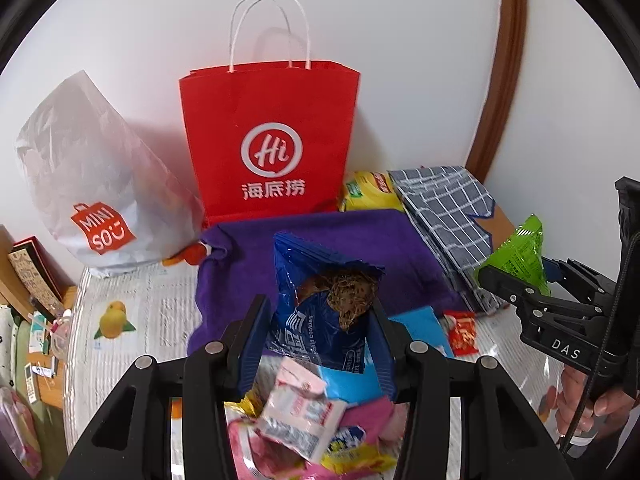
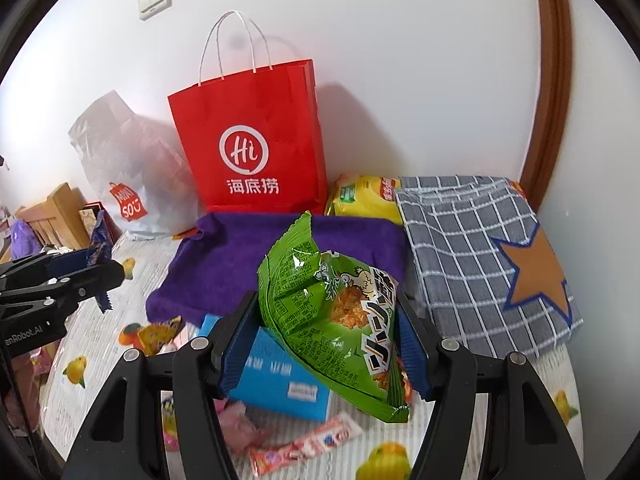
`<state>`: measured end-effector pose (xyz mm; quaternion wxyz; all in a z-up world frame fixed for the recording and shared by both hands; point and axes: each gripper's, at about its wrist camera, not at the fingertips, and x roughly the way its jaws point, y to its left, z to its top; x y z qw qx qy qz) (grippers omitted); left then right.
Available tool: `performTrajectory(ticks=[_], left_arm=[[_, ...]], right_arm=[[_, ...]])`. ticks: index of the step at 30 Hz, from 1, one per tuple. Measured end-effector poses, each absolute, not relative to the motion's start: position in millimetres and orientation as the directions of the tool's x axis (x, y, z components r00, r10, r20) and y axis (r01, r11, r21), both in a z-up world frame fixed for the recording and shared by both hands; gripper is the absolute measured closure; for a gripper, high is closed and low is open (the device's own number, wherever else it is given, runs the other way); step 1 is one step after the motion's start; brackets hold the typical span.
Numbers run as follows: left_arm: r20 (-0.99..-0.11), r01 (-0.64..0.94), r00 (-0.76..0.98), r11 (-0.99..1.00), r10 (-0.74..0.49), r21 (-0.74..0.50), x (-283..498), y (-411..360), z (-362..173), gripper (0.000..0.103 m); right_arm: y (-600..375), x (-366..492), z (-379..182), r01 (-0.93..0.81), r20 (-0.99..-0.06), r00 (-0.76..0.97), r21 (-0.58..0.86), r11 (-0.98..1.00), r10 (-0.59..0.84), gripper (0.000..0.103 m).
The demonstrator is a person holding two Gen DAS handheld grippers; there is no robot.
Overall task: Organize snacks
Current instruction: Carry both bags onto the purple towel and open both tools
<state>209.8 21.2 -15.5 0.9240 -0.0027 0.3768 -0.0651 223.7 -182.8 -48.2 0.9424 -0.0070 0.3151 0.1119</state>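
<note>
At the far left of the table (image 1: 132, 300), against the wall, a white Miniso bag (image 1: 92, 184) slumps on the fruit-printed tablecloth (image 2: 76, 364). Just right of it a red paper bag (image 1: 272, 136) stands upright at the table's back edge, its white handles raised. In front of that bag lies a purple cloth (image 1: 320, 232), spread flat toward the middle of the table.

The left gripper (image 1: 316, 344) is clamped on a blue cookie packet (image 1: 316, 300), which is held off the table above the near edge of the purple cloth; a brown cookie shows through the clear part of the wrapper. Below it, near the table's front edge, sit a pink-and-white sachet (image 1: 296, 412), a light blue box (image 2: 276, 380) and other small wrapped snacks.

Further right, the right gripper (image 2: 328, 344) grips a green snack bag (image 2: 336, 312), which hangs clear of the table over the blue box. A yellow chip bag (image 2: 360, 198) lies at the back edge beside the red bag, and a grey checked cloth (image 2: 472, 248) with a brown star covers the right back corner.
</note>
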Motion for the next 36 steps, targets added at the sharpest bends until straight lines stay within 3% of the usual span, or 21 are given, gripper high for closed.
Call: performTrajectory(ticks=[26, 36], left_arm=[[-0.748, 0.098, 0.655, 0.993, -0.109, -0.059, 335.5, 37.5, -50.8, 0.058], [-0.778, 0.098, 0.612, 0.99, -0.139, -0.1, 377.4, 44.9, -89.1, 0.058]], right_arm=[[-163.4, 349.2, -59.6, -0.194, -0.633, 0.755, 0.028, 0.981, 0.167, 0.039], [-163.0, 399.3, -94.9, -0.19, -0.677, 0.715, 0.052, 0.98, 0.175, 0.039]])
